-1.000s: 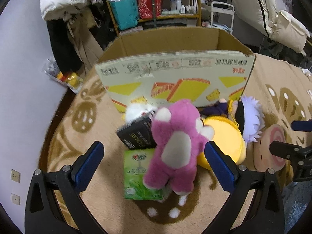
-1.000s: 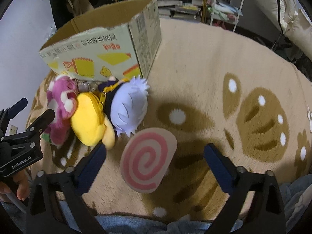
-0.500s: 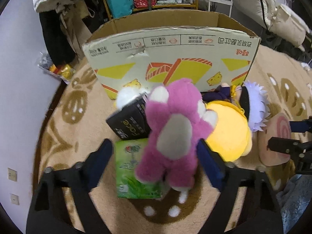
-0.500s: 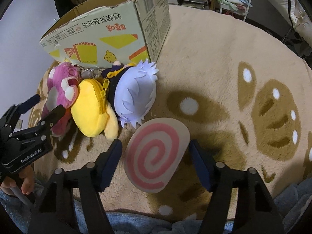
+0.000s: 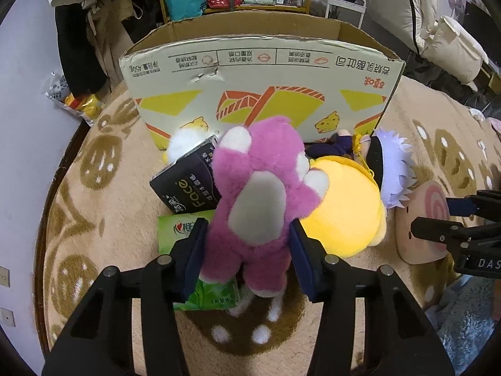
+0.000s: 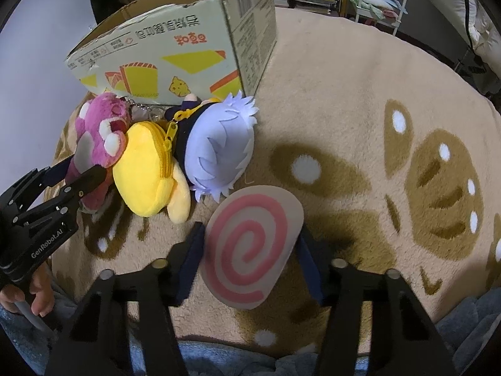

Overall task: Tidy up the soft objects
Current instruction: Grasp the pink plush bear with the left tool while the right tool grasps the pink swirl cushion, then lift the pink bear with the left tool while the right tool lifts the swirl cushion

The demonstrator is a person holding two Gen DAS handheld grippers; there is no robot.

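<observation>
One cardboard box [image 5: 260,72] is standing on the fuzzy rug [image 6: 360,100], half hiding a white plush [image 5: 183,144], while the left tool [image 5: 247,250] is pinching the shaggy pink bear [image 5: 260,194] and the right tool [image 6: 250,260] is squeezing the one flat spiral cushion [image 6: 250,244].

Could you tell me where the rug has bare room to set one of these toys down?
The rug lies bare right of the cardboard box and the swirl cushion. It is crowded in front of the box: pink bear, yellow pouch, white-haired doll and tissue packs lie packed together.
</observation>
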